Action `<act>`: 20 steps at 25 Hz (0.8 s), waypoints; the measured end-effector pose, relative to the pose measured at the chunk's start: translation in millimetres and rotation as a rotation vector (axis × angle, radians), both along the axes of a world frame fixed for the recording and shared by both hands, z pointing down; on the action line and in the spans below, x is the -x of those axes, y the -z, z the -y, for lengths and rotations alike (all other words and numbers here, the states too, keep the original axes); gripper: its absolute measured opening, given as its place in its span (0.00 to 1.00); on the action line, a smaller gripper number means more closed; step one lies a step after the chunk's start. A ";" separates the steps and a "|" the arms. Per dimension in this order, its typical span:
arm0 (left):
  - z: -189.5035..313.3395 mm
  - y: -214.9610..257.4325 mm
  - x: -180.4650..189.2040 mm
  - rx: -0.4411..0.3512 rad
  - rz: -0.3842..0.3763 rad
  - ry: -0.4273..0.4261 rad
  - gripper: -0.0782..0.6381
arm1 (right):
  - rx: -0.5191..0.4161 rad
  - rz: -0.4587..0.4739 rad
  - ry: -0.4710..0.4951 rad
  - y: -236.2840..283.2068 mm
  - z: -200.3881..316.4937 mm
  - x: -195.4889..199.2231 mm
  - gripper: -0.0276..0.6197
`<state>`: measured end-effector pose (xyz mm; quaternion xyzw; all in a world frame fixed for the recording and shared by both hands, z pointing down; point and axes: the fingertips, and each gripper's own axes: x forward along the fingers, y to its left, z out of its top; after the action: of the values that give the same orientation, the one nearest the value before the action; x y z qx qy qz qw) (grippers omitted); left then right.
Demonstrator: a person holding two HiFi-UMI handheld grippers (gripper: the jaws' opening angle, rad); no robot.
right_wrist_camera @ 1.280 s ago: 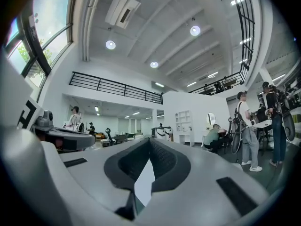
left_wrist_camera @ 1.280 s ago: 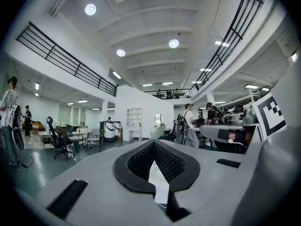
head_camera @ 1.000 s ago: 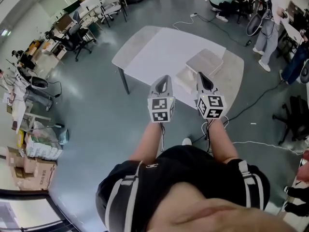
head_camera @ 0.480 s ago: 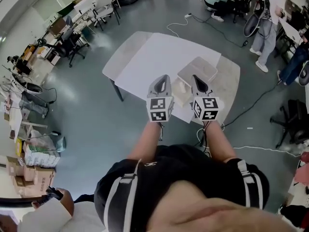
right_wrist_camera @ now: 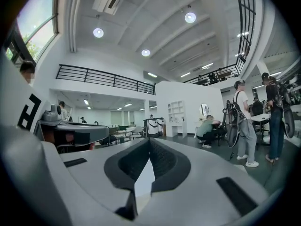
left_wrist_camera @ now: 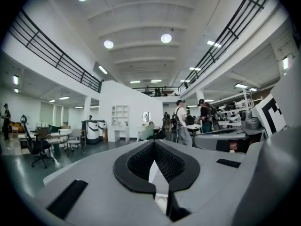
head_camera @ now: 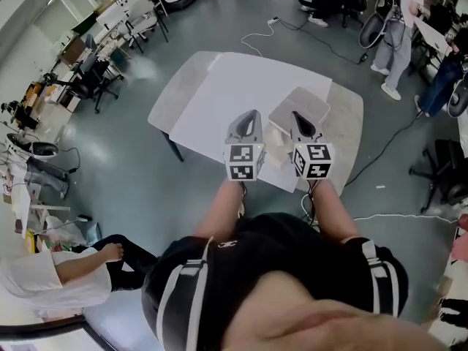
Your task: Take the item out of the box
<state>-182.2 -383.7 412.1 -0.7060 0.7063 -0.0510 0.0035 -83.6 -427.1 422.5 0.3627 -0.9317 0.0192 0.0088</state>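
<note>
At my own tips, both claws were shut and empty, with the left gripper (head_camera: 248,117) and the right gripper (head_camera: 297,115) side by side. Just ahead and below them, nearer the right gripper, the box (head_camera: 301,107) sat on the white table (head_camera: 219,86). The item inside was not visible, and the box showed no clear long axis. I judged that the right gripper had the shorter reach. Beyond were grey floor (head_camera: 131,189) and people (head_camera: 395,35).

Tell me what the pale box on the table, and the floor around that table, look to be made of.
Pale beige rectangular box: probably cardboard with a matte finish, going by its flat panels, crisp edges and lack of shine, though it is too small to be sure.
Grey-green floor: a smooth hard coating, perhaps epoxy or polished concrete. It looks semi-gloss, since pale patches of light reflect in it.
</note>
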 end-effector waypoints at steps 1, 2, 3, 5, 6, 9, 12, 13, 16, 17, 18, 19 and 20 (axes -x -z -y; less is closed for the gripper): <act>6.0 2.3 3.6 0.000 0.014 -0.025 0.12 | 0.002 0.000 -0.019 0.8 4.8 4.1 0.06; 11.9 4.8 8.8 -0.003 0.027 -0.048 0.12 | 0.003 -0.001 -0.037 1.5 9.4 9.0 0.06; 17.6 6.6 15.1 -0.005 0.037 -0.067 0.12 | 0.004 -0.005 -0.055 1.4 13.8 14.3 0.06; 28.4 7.8 29.0 -0.002 0.042 -0.097 0.12 | 0.011 -0.016 -0.083 -0.5 22.1 24.9 0.06; 33.2 8.0 36.1 -0.001 0.043 -0.107 0.12 | 0.014 -0.020 -0.096 -2.2 25.6 29.4 0.06; 44.9 5.8 54.5 0.005 0.039 -0.126 0.12 | 0.024 -0.046 -0.139 -10.7 34.0 36.7 0.06; 55.6 1.5 65.4 0.014 0.019 -0.152 0.12 | 0.035 -0.088 -0.186 -18.2 43.3 39.2 0.06; 58.6 -1.4 68.0 0.019 0.011 -0.160 0.12 | 0.041 -0.101 -0.198 -21.5 45.9 39.9 0.06; 66.5 -12.0 72.9 0.034 -0.007 -0.183 0.12 | 0.058 -0.137 -0.227 -33.6 52.1 41.0 0.06; 68.1 -15.4 72.6 0.041 -0.014 -0.191 0.12 | 0.067 -0.152 -0.236 -38.5 52.6 40.0 0.06; 68.6 -18.8 71.4 0.050 -0.021 -0.202 0.12 | 0.078 -0.169 -0.246 -44.1 51.7 38.3 0.06; 68.6 -21.9 70.2 0.059 -0.026 -0.212 0.12 | 0.089 -0.188 -0.256 -50.3 50.3 36.6 0.06; 69.0 -24.2 70.0 0.066 -0.030 -0.220 0.12 | 0.100 -0.206 -0.265 -56.7 49.7 35.8 0.06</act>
<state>-252.2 -452.7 436.3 -0.7797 0.6225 -0.0627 -0.0247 -119.3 -476.7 479.1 0.4815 -0.8677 0.0295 0.1197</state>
